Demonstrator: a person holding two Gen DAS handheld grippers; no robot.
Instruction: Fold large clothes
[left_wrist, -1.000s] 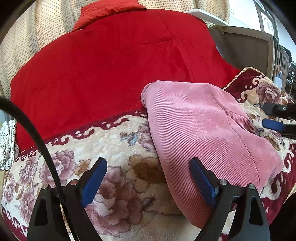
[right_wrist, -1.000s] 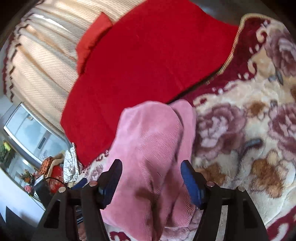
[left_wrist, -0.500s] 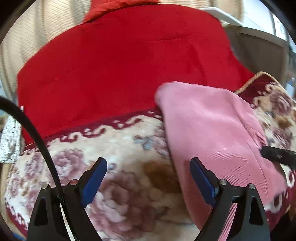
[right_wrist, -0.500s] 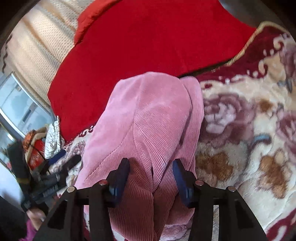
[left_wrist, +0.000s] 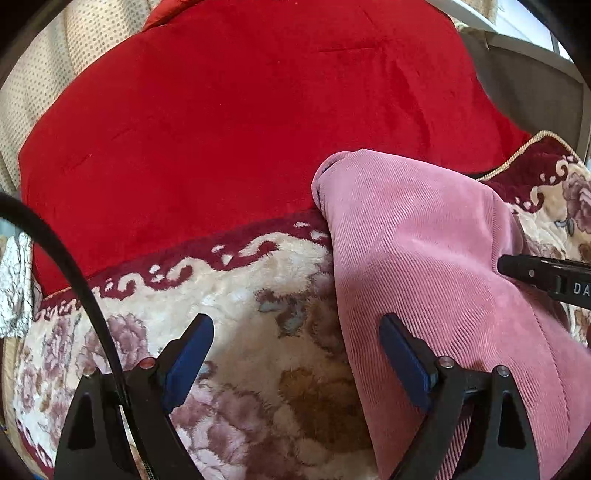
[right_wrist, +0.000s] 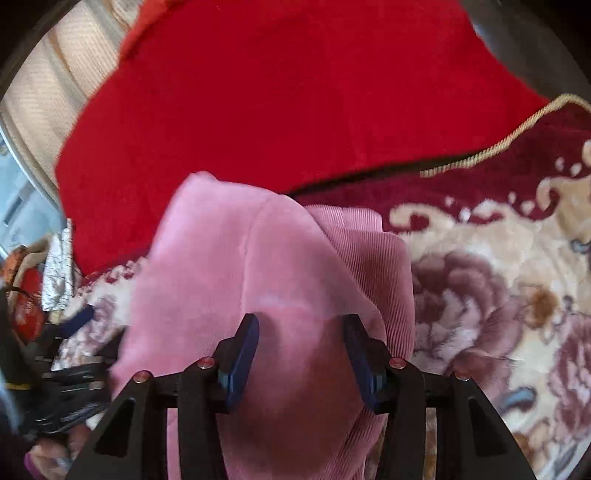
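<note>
A pink corduroy garment (left_wrist: 424, 258) lies folded in a long strip on a floral plush blanket (left_wrist: 240, 295); it also shows in the right wrist view (right_wrist: 258, 277). My left gripper (left_wrist: 295, 350) is open and empty, its right finger at the garment's left edge, its left finger over the blanket. My right gripper (right_wrist: 301, 347) is partly closed, its fingers straddling a raised bulge of the pink fabric; a firm pinch does not show. The right gripper's black body (left_wrist: 543, 273) shows at the right edge of the left wrist view.
A large red quilt (left_wrist: 240, 129) lies behind the garment, against a beige dotted headboard (left_wrist: 48, 74). The blanket's gold-corded edge (right_wrist: 498, 147) runs at the right. Clutter and a patterned cloth (right_wrist: 55, 266) sit beyond the left bed edge.
My right gripper has moved down and forward onto the pink garment and its jaws have narrowed around the fabric. My left gripper stayed open and shifted a little closer to the garment's left edge.
</note>
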